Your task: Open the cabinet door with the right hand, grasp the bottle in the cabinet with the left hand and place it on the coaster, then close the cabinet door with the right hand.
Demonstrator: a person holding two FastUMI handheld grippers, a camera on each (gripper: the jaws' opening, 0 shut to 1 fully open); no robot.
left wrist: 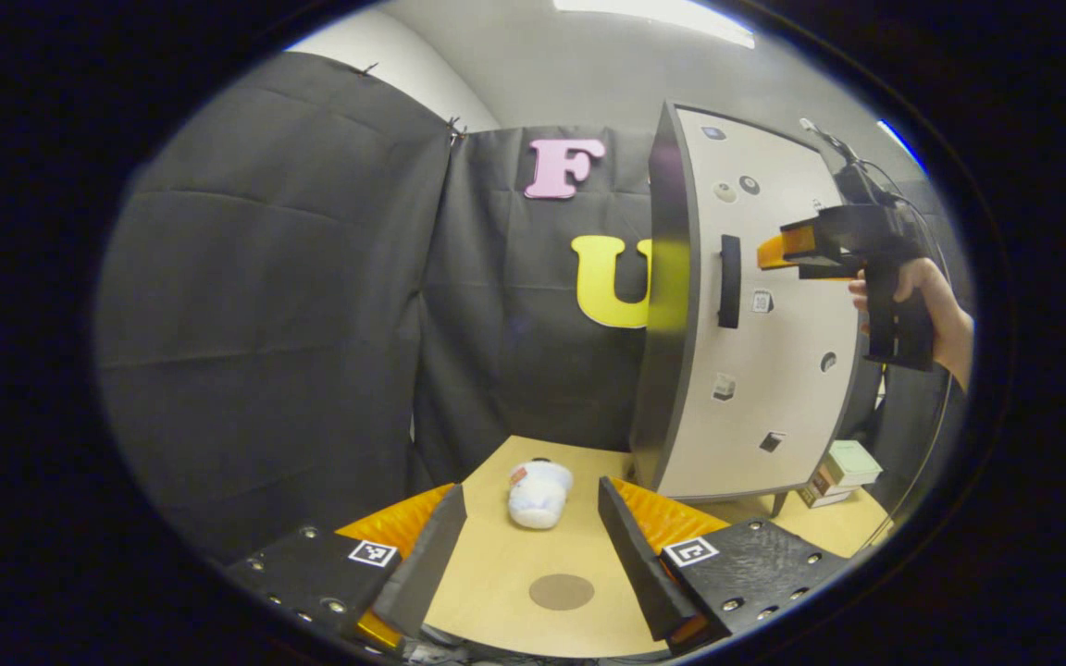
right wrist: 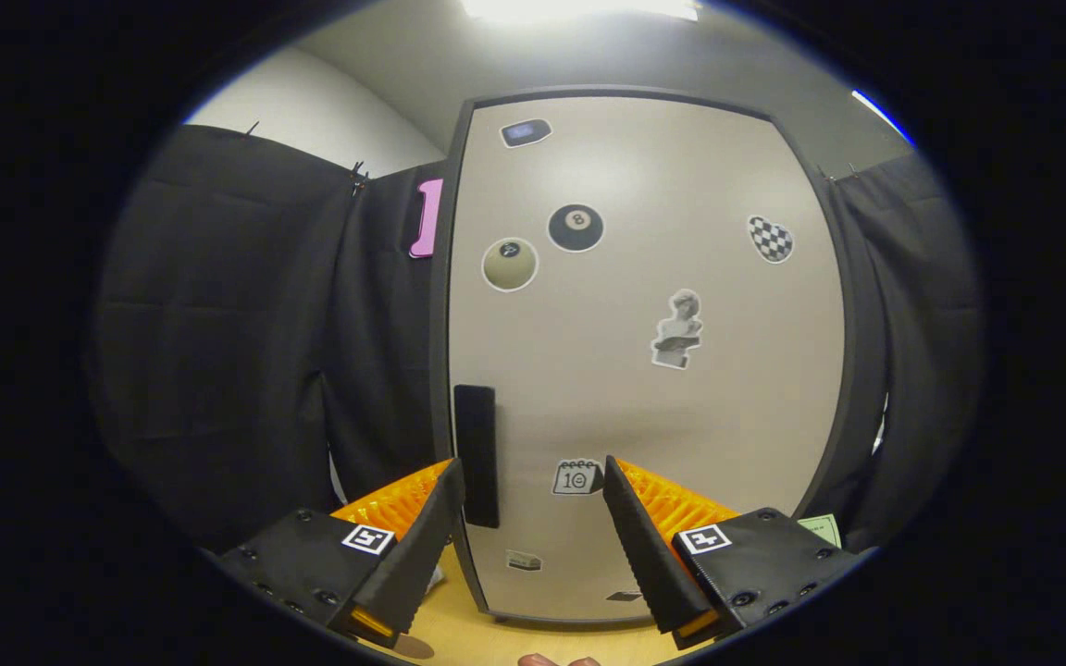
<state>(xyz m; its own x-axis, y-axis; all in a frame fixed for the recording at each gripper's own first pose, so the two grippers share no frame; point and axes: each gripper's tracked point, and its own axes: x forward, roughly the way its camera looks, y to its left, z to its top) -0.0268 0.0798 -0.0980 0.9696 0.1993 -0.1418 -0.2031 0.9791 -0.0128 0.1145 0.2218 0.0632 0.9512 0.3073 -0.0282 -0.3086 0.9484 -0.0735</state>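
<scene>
The light cabinet [left wrist: 774,370] stands on the wooden table [left wrist: 496,573] at the right, its door [right wrist: 644,370] shut, so nothing inside shows. A dark vertical handle [right wrist: 476,455] runs along the door's left edge. My right gripper [right wrist: 529,481] is open, close in front of the door, its left finger beside the handle. In the left gripper view a hand holds the right gripper [left wrist: 787,250] just right of the handle [left wrist: 728,280]. My left gripper [left wrist: 530,504] is open and empty above the table. A round brown coaster [left wrist: 561,592] lies between its fingers.
A small white object [left wrist: 539,495] lies on its side on the table behind the coaster, left of the cabinet. A stack of small boxes [left wrist: 843,470] sits at the cabinet's right foot. Black cloth walls close off the back and left.
</scene>
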